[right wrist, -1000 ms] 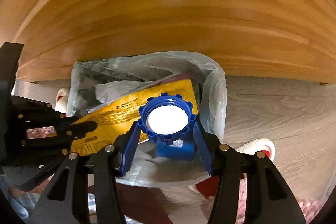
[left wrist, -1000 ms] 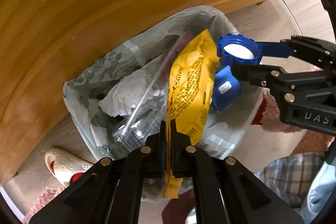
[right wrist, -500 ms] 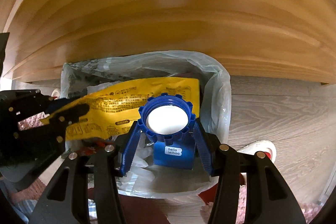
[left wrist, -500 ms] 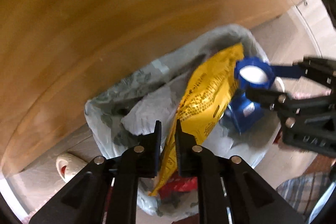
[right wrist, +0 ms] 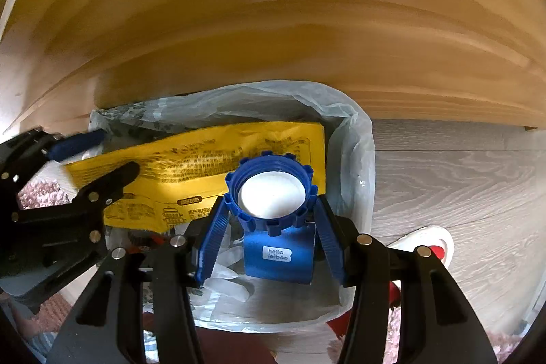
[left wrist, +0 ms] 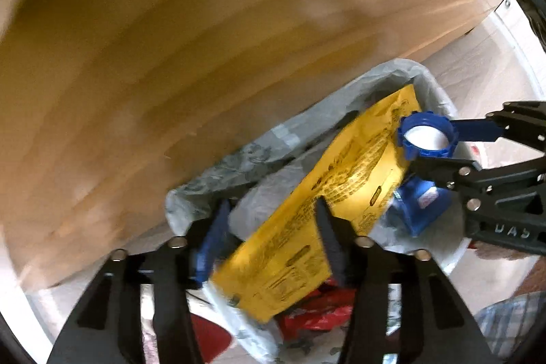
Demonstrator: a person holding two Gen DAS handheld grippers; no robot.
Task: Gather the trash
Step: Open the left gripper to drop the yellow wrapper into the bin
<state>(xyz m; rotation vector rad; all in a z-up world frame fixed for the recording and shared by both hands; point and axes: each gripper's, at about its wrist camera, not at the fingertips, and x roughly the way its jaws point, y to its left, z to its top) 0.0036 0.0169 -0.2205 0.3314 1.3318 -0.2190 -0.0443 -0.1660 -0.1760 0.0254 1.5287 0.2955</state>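
From my left camera, I see my left gripper (left wrist: 269, 227) over the bin (left wrist: 440, 98). Its jaws are opening. The yellow bag (left wrist: 344, 190) lies between them, but the pads are not pressing on it. The bag leans across the top of the bin, on the other trash. A red wrapper (left wrist: 317, 312) peeks out under its low end. My right gripper (left wrist: 421, 156) comes in from the right side. It holds a blue jar (left wrist: 426, 135) with a white top. The big wood board (left wrist: 204, 40) stands behind the bin.

From my right camera, my right gripper (right wrist: 273, 227) has its jaws half wide, and the ribbed pads squeeze the blue jar (right wrist: 278, 217) at its sides. The jar hangs over the bin (right wrist: 358, 132), above the clear liner. The yellow bag (right wrist: 204, 159) lies flat behind the jar. My left gripper (right wrist: 99, 156) is at the left, one finger above the bag and one below it. A white slipper (right wrist: 426, 241) sits on the grey floor (right wrist: 454, 179) to the right.
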